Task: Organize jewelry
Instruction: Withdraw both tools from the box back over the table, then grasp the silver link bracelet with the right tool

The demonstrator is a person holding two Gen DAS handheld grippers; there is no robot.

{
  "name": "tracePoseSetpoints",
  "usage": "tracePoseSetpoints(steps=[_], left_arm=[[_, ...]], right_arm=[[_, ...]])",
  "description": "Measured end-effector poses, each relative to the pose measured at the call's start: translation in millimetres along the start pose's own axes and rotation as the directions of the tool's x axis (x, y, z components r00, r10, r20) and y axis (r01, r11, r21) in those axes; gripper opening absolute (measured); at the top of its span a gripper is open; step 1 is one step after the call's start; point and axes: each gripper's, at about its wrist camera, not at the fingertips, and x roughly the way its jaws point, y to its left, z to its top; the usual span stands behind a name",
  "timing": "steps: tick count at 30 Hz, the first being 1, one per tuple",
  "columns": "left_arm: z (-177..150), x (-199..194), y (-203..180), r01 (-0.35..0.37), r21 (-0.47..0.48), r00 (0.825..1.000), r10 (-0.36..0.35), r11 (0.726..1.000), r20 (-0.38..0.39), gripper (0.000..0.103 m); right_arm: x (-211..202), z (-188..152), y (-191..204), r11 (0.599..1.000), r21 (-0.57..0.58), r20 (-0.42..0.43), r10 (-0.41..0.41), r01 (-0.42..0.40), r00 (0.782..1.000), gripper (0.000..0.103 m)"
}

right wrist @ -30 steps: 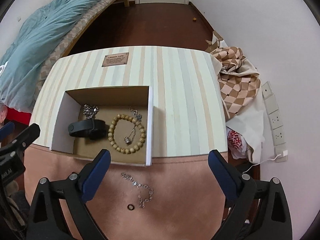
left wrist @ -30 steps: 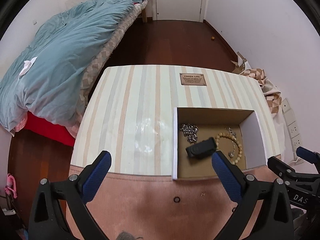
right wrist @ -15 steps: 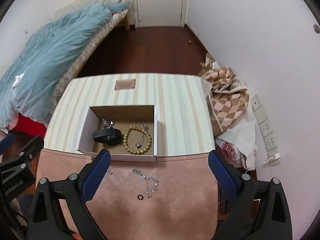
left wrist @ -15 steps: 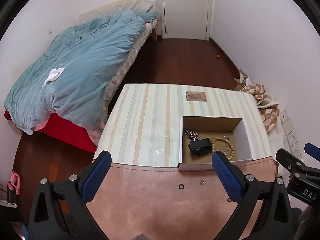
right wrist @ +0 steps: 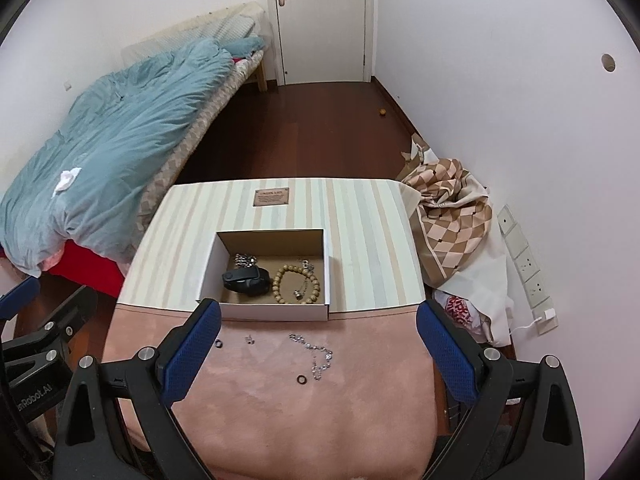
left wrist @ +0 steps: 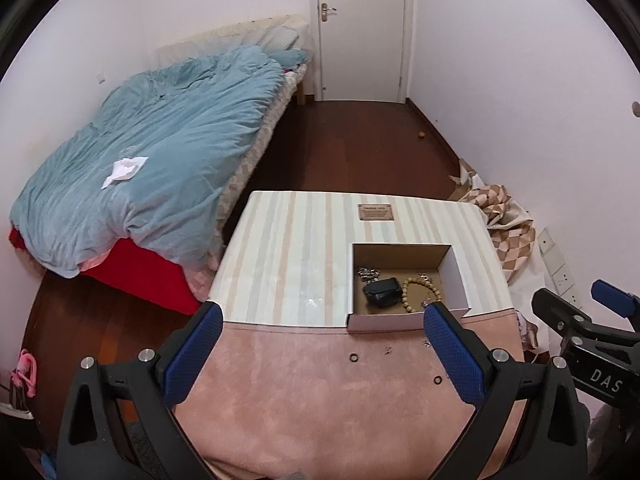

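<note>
We hold our left tongs point(left wrist: 320, 344) and our right tongs point(right wrist: 318, 342) high above the bench point(right wrist: 360, 232), and both are wide apart with nothing in them. We think the job now is to pick up the bits left out on the pink cloth point(right wrist: 280, 408) and put them in the box point(right wrist: 276, 312). The silver chain point(right wrist: 316, 354) lies on the cloth just in front of the box, bent like a little hook. To do this well, we should come straight down over a thick part of the chain, pinch it gently, and lift slowly so the loose end does not catch on the cloth. Then we carry it over the front wall of the box before we let go. Near the chain is a small dark ring point(right wrist: 301, 379), and another dark ring point(right wrist: 218, 343) sits by the left blue tip in the right view. A tiny silver bit point(right wrist: 250, 338) lies between them; it is too small for us to tell what it is. These are flat and small, so they may slip when pinched. Inside the box we see a bead bracelet point(right wrist: 296, 283) made of round tan beads, a black band point(right wrist: 246, 279) beside it, and a shiny chain pile point(right wrist: 245, 260) behind the band. The box sits where the striped part of the bench meets the cloth.
</note>
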Motion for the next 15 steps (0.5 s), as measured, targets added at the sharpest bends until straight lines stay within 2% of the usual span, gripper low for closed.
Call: tracePoseSetpoints(steps=[5,9,11,13,15], left_arm=[[-13.3,6.5,5.9,-0.083,-0.007,0.996,0.083,0.997,0.035,0.102],[-38.5,39.4,8.0,-0.14,0.0,0.99,0.14,0.99,-0.009,0.103],[-51.1,57.1,7.7,-0.152,0.008,0.987,0.152,0.988,-0.046,0.103],[-66.7,79.4,8.2,-0.165,0.012,0.982,0.166,0.986,-0.095,0.103],[-81.2,101.7,9.3,-0.177,0.017,0.973,0.177,0.984,-0.151,0.103]], right_arm=[[15.5,-21.0,-8.0,0.999,0.035,-0.038,0.024,-0.023,0.999,0.099],[58.0,-52.0,-20.3,0.996,0.084,-0.118,0.047,-0.037,0.992,0.097],[83.8,-69.4,-26.1,0.994,0.103,-0.169,0.059,-0.042,0.984,0.086],[112.7,-88.8,-30.4,0.988,0.137,-0.223,0.104,-0.075,0.969,0.07],[135.7,-104.6,-30.4,0.98,0.167,-0.258,0.149,-0.108,0.955,0.062]])
